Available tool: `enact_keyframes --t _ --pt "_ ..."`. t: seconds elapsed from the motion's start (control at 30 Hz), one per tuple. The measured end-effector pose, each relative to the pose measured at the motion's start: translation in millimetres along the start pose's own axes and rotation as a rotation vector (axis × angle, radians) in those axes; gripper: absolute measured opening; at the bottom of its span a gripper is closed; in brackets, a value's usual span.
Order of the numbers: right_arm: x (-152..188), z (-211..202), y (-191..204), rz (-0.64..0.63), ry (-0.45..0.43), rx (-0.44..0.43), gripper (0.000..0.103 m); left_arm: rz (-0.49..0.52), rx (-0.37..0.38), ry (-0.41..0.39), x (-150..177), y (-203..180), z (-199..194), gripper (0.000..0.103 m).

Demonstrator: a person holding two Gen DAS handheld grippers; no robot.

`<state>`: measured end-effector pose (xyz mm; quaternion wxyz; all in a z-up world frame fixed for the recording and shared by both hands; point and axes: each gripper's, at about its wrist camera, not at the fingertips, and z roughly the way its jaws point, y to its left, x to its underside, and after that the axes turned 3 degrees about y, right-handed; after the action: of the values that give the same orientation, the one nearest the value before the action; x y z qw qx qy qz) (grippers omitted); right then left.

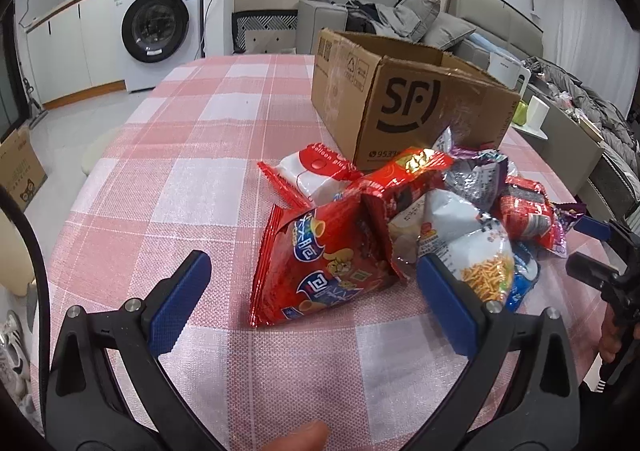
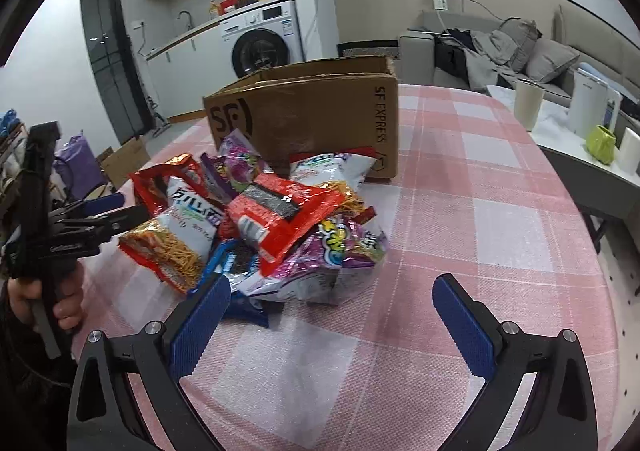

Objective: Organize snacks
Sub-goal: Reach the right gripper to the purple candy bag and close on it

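Note:
A pile of snack bags [image 1: 420, 219] lies on the pink checked tablecloth [image 1: 208, 155] in front of an open cardboard SF box [image 1: 404, 99]. My left gripper [image 1: 312, 283] is open, its jaws on either side of a red snack bag [image 1: 320, 267] at the pile's near edge. My right gripper [image 2: 332, 307] is open and empty, just in front of a purple and white bag [image 2: 328, 255] on the pile's right side. The box also shows in the right wrist view [image 2: 312, 119] behind the pile [image 2: 256, 219]. The right gripper shows at the right edge of the left wrist view [image 1: 600, 243].
A side table [image 2: 568, 135] with a cup [image 2: 528, 103], a white appliance [image 2: 592, 107] and a green object [image 2: 600, 143] stands to the right. A sofa [image 1: 440, 23] with clothes and a washing machine [image 1: 160, 27] lie beyond the table.

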<state>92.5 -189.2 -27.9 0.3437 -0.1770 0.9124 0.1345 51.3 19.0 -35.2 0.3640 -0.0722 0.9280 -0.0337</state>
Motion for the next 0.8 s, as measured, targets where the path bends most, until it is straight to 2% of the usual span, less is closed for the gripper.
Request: enact_keyframes --t 0.1,0.27,0.37,0.47,0.67,0.73,0.8 --pt "-0.1 5.7 2.6 -0.018 0.02 0.044 0.103 -0.02 0.008 0.019 -2.4 2.5 7.4 0.102" --pt "-3.3 15.1 -2.5 0.013 0.055 0.039 0.103 -0.028 0.005 0.044 -4.3 3.5 16.8 0.102" --pt "-4.8 15.6 2.2 -0.011 0.068 -0.003 0.103 -0.034 0.013 0.053 -5.5 5.6 21.1 0.102" --pt "-7.0 26.1 4.5 -0.024 0.092 0.062 0.103 -0.034 0.013 0.055 -5.8 5.4 20.7 0.102" --pt "-15.5 37.0 -7.6 0.038 0.088 0.076 0.102 -0.032 0.014 0.052 -8.1 6.1 24.0 0.102" --pt "-16.1 37.9 -10.6 0.053 0.087 0.049 0.099 -0.033 0.015 0.051 -7.9 5.9 23.9 0.102" --pt "-16.7 38.6 -11.1 0.064 0.083 0.012 0.091 -0.034 0.014 0.051 -8.4 6.3 24.9 0.102"
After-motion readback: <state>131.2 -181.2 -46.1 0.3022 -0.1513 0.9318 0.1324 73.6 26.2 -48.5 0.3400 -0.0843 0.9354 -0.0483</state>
